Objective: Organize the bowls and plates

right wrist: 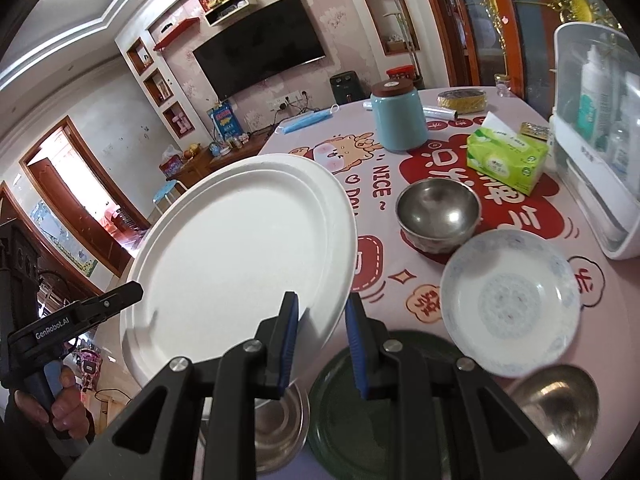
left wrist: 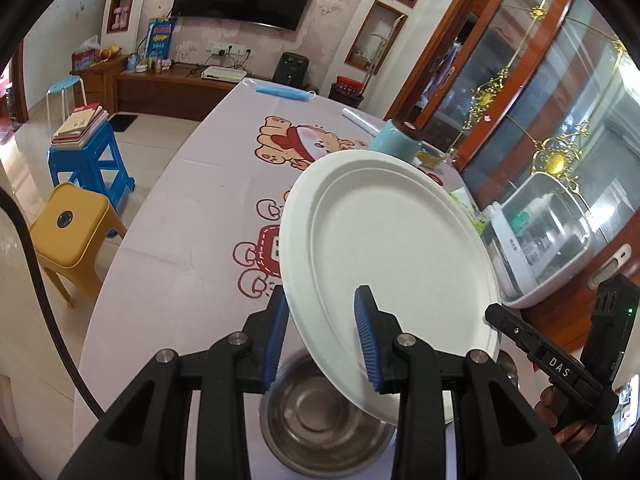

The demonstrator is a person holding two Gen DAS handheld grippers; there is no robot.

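A large white plate is held tilted above the table between both grippers; it also shows in the right wrist view. My left gripper straddles its near left rim with its jaws wide apart. My right gripper straddles the opposite rim, jaws also apart. A steel bowl sits on the table below the plate. In the right wrist view a steel bowl, a white-and-blue patterned plate, a dark green plate and another steel bowl lie on the table.
A teal canister, a green tissue box, a blue face mask and a white storage box stand on the table. Yellow and blue stools stand left of the table.
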